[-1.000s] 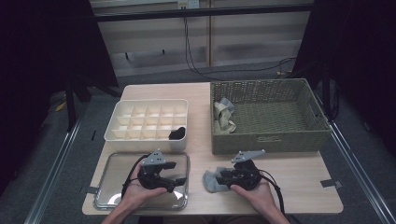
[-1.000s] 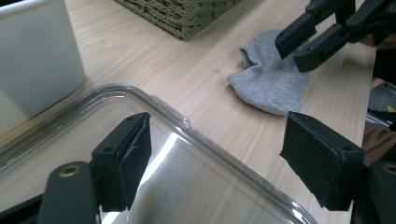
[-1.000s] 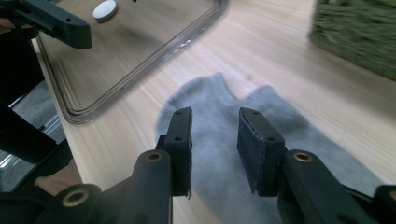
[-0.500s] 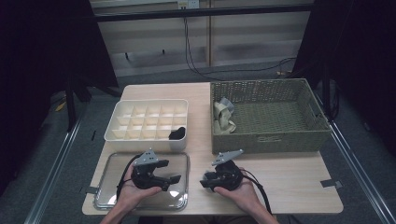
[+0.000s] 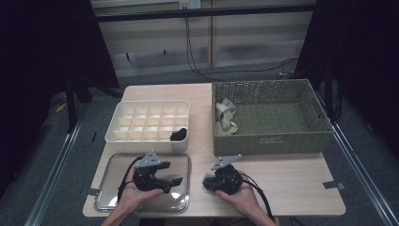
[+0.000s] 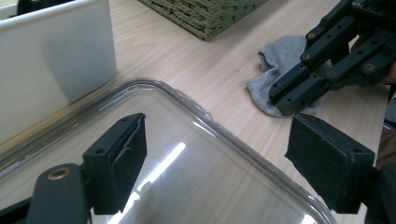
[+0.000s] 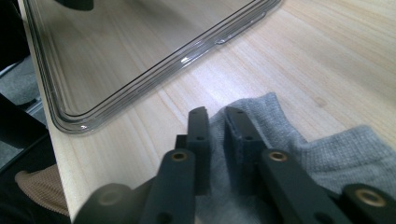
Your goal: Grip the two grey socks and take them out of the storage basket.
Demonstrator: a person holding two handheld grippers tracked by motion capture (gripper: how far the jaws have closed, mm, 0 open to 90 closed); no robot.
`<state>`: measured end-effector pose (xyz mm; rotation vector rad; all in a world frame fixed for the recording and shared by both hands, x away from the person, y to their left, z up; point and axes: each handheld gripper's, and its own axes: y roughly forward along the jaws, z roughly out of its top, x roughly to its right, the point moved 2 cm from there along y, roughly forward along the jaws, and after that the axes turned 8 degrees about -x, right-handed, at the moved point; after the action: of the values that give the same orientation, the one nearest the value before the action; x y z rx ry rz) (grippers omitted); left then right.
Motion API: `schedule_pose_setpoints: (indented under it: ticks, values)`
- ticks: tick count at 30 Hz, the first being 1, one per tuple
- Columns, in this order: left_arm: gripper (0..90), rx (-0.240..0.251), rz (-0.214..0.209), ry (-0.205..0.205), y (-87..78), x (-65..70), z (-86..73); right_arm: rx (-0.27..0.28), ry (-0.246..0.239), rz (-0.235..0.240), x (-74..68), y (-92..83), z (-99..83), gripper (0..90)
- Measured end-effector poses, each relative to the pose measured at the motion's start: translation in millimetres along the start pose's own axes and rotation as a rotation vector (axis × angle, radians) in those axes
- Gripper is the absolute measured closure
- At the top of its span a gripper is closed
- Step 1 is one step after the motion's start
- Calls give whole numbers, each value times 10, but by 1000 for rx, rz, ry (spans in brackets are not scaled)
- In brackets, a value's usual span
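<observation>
Sock point(image 7: 289, 135), grey, lay half hidden under the right claw point(image 7: 218, 126) clamping it; left claw point(image 6: 215, 158) gaped over the tray point(image 6: 196, 186).

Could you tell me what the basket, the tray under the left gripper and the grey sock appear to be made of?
The basket looks like woven wicker or paper cord, matte olive, with a visible weave. The tray seems to be clear glossy plastic: wood grain shows through it and its rim glints. The sock, pinched by the right gripper, is a soft knit fabric with fine ribbing.
</observation>
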<state>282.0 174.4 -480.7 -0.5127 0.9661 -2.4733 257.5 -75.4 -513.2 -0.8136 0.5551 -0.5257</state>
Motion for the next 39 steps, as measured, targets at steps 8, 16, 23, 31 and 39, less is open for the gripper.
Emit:
schedule_pose_setpoints:
  ticks: [8, 16, 23, 31, 39]
  values:
    - [198, 5, 1, -5, -3, -19, -1, 15, 17, 58, 37, 7, 8, 898]
    - [198, 0, 0, -2, 2, -17, -3, 27, 30, 74, 54, -26, 11, 900]
    - [197, -1, 3, -1, 3, -22, -2, 58, 46, 91, 61, -103, 27, 900]
    - [196, -2, 3, 2, 6, -16, -2, 109, 55, 105, 69, -250, 72, 900]
    - [196, -5, 0, 7, 18, -15, -1, 155, 61, 124, 80, -357, 96, 900]
